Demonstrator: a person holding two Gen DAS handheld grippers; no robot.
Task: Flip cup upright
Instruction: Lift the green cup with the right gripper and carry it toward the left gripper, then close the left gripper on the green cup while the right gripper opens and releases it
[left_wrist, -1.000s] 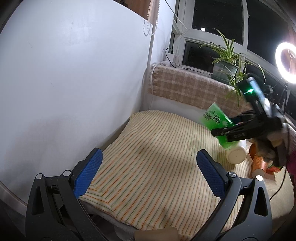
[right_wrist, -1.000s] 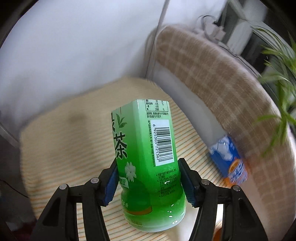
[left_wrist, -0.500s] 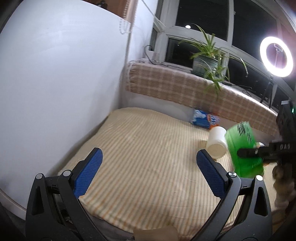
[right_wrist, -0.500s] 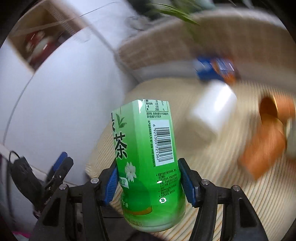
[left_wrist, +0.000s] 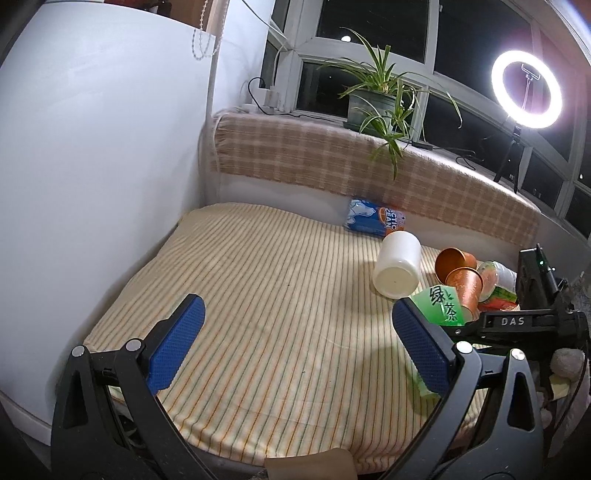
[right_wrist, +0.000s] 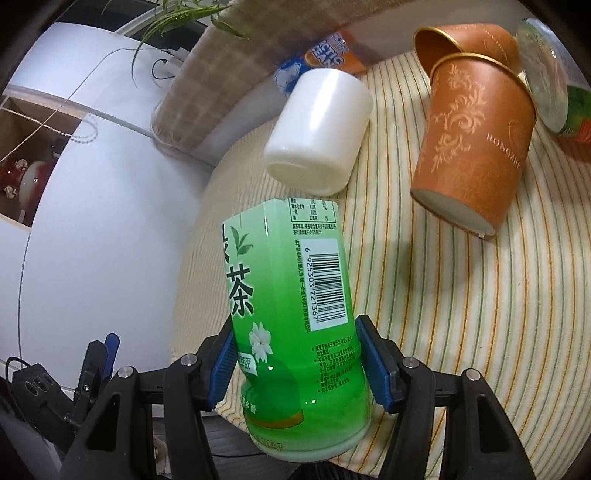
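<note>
My right gripper (right_wrist: 295, 365) is shut on a green tea bottle (right_wrist: 291, 325), holding it above the striped cushion's front right part; the bottle also shows in the left wrist view (left_wrist: 443, 308). A white cup (left_wrist: 397, 267) lies on its side on the cushion, also in the right wrist view (right_wrist: 321, 133). Two orange paper cups (left_wrist: 460, 275) lie on their sides to its right, one (right_wrist: 476, 147) against the other. My left gripper (left_wrist: 295, 339) is open and empty over the cushion's front edge.
A striped cushion (left_wrist: 258, 295) covers the bench. A blue snack packet (left_wrist: 373, 218) leans on the back wall. A clear bottle (left_wrist: 496, 280) lies at the right. A potted plant (left_wrist: 373, 107) and ring light (left_wrist: 526, 90) stand on the sill. A white wall (left_wrist: 92, 166) is left.
My right gripper has carried the green bottle from high over the cushion down toward its front right part and turned toward the cups. The left gripper's view has swung slightly right.
</note>
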